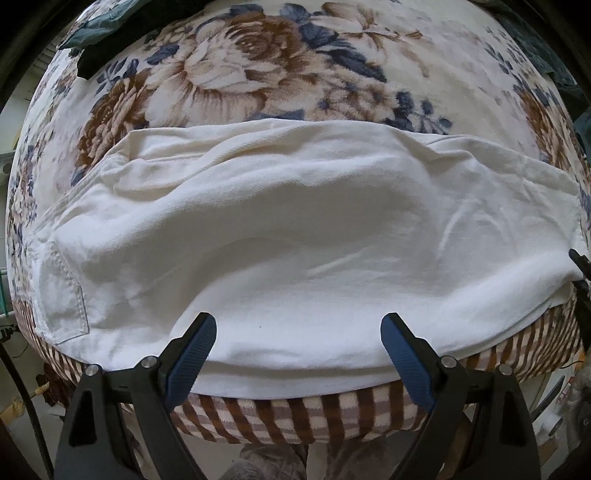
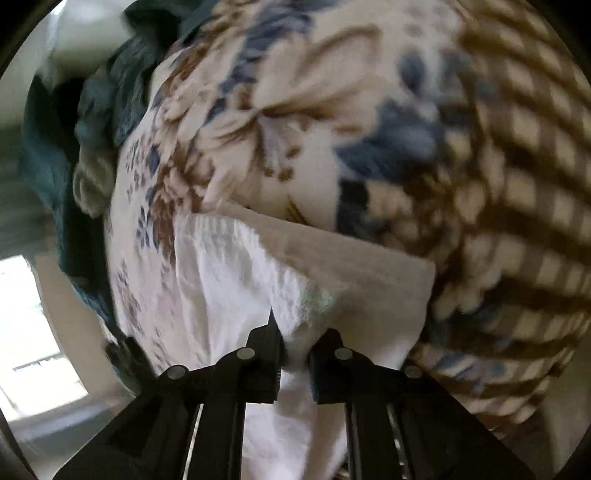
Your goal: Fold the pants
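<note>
- Your white pants [image 1: 295,229] lie folded lengthwise across the near part of a surface covered by a floral blanket [image 1: 258,74]; whether that surface is a bed or a counter you cannot tell.
- The near long edge of the pants runs just inside the blanket's brown-striped border [image 1: 295,410], which drops off toward the floor below.
- Beyond the far edge of the pants, a wide stretch of blanket lies bare, giving you room in that direction.
- Dark green cloth [image 1: 96,29] is heaped at the far left corner, well apart from the pants.
- The left-wrist view alone shows the whole garment: a stitched back pocket [image 1: 70,295] at its left end and soft creases across the middle.
- The right-wrist view alone shows a close, motion-blurred look at one end of the pants [image 2: 229,280], where crinkled white fabric and a smoother layer meet.
- Your left tool [image 1: 298,325] points straight down over the near edge of the pants, its blue-padded fingers [image 1: 195,350] wide apart and gripping nothing.
- Your right tool [image 2: 295,347] tilts steeply downward, its black fingers drawn nearly together and clamped on a bunch of the white fabric that passes between them.
- At the right rim of the left-wrist view, a dark part [image 1: 580,262] touches the end of the pants; it is too cropped to identify.
</note>
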### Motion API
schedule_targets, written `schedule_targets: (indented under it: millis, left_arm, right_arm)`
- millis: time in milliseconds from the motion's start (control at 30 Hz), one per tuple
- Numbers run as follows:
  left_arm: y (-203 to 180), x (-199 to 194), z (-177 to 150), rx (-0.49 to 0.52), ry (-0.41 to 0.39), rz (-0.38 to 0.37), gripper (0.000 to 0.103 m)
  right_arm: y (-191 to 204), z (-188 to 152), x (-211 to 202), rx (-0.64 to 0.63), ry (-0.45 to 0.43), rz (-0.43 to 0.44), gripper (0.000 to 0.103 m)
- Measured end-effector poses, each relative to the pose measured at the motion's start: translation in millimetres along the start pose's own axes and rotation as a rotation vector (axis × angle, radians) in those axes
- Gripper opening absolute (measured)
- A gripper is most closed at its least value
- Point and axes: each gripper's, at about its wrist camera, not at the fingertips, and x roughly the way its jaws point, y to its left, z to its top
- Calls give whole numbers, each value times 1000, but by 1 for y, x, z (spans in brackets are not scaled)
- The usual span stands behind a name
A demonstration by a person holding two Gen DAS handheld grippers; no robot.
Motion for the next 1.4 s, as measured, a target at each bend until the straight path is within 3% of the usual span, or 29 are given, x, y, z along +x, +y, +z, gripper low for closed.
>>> schedule_targets:
  millis: [100, 267, 400, 433, 500, 600, 700, 767, 933, 1033, 1100, 1267, 1400]
  left_arm:
    - [-2, -5, -2, 5, -8, -2, 91]
    - [-4, -7, -4, 5, -8, -12, 91]
    - [-3, -9, -10, -1, -30, -14, 91]
    - [-3, -12, -12, 0, -53, -8, 91]
    - [1, -20, -17, -2, -104, 3, 91]
    - [15, -34, -20, -34, -165, -5, 91]
    - [47, -48, -29, -108, -200, -22, 91]
    - [74, -55, -35, -165, -209, -17, 91]
    - [173, -57, -58, -305, -201, 43, 91]
    - [246, -46, -81, -405, -170, 79, 91]
    - [290, -35, -93, -458, -140, 107, 91]
    - [392, -2, -112, -558, -95, 103, 91]
    - [430, 21, -114, -573, -72, 65, 91]
  right_arm:
    - [16, -2, -24, -100, -45, -35, 11]
    - [4, 3, -29, -50, -11, -70, 12]
    - [-1, 12, -3, -131, 99, -211, 27]
    - [5, 12, -5, -174, 97, -236, 31]
    - [22, 6, -12, -267, 66, -309, 60]
    - [47, -12, -35, -392, 10, -369, 64]
    - [74, -52, -47, -484, 40, -371, 64]
    - [97, -96, -40, -579, 109, -357, 64]
    - [128, -223, 11, -689, 384, -275, 64]
    - [136, -310, 52, -686, 535, -239, 50]
    - [133, -352, 71, -665, 580, -245, 46]
    - [111, -405, 102, -502, 590, -246, 46]
    - [100, -404, 124, -408, 476, -278, 43]
